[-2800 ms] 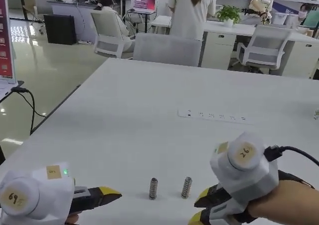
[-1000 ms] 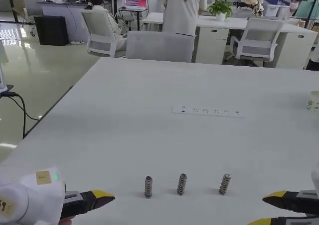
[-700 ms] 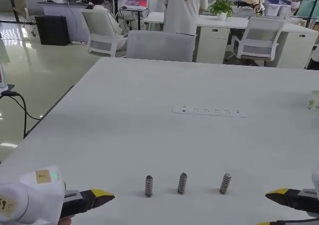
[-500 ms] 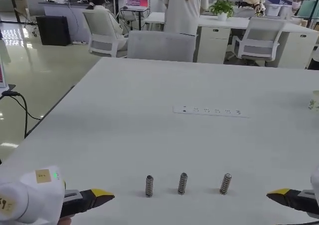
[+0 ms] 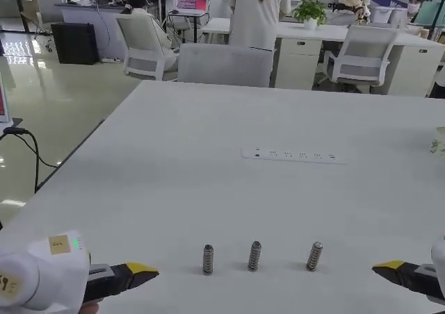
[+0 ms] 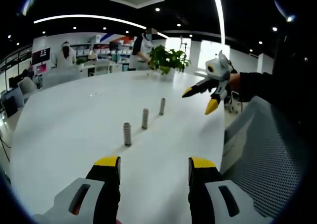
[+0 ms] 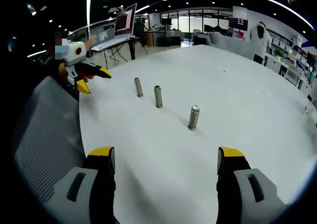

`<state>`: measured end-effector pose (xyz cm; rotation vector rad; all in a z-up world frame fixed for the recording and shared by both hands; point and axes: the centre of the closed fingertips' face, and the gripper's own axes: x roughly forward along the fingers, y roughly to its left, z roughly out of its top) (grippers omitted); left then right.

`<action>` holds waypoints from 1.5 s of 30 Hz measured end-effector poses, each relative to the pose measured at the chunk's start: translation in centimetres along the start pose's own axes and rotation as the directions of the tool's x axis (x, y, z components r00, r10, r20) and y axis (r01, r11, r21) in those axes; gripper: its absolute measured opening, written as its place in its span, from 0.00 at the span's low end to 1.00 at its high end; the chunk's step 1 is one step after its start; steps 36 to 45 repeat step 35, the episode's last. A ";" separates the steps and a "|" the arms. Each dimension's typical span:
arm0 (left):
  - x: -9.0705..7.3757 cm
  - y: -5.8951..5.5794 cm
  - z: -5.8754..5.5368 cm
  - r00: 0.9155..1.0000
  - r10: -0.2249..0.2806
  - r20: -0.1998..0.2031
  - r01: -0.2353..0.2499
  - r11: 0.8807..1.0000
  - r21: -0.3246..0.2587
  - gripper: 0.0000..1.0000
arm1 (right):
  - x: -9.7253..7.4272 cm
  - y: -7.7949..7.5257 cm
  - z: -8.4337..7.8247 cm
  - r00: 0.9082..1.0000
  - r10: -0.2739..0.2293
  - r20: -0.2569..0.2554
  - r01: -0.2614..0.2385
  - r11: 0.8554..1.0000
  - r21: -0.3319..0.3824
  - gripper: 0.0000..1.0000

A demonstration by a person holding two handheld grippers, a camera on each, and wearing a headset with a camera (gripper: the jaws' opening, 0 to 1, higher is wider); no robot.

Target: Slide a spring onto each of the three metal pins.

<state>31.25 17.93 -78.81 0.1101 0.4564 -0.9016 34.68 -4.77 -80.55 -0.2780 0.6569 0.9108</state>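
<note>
Right gripper (image 7: 164, 152) withdrew, gaping empty like left gripper (image 6: 153, 162); springs (image 5: 255, 255) sleeved all three pins (image 7: 195, 107) along the tabletop's (image 5: 278, 119) front edge, task seemingly done.

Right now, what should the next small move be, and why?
Probably just lower both tongs to rest, since the job looks finished. The three springs stand upright in a row on the table, and the left tongs and right tongs are open, empty and well apart from them.
</note>
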 end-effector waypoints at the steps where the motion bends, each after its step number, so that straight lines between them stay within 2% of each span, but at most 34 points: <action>1: 0.0 0.0 0.0 1.000 0.000 0.000 0.000 1.000 0.000 0.50 | 0.0 0.0 0.0 1.000 -0.001 0.001 0.001 1.000 -0.001 0.85; 17: 0.0 0.0 -0.1 1.000 -0.004 -0.001 0.004 1.000 0.000 0.50 | -0.4 -0.7 0.3 0.999 -0.030 0.014 0.030 1.000 -0.003 0.85; 45: -0.1 -0.1 -0.3 1.000 -0.004 -0.012 0.004 1.000 0.000 0.50 | -0.4 -1.2 0.2 0.999 -0.034 0.009 0.034 0.999 -0.005 0.84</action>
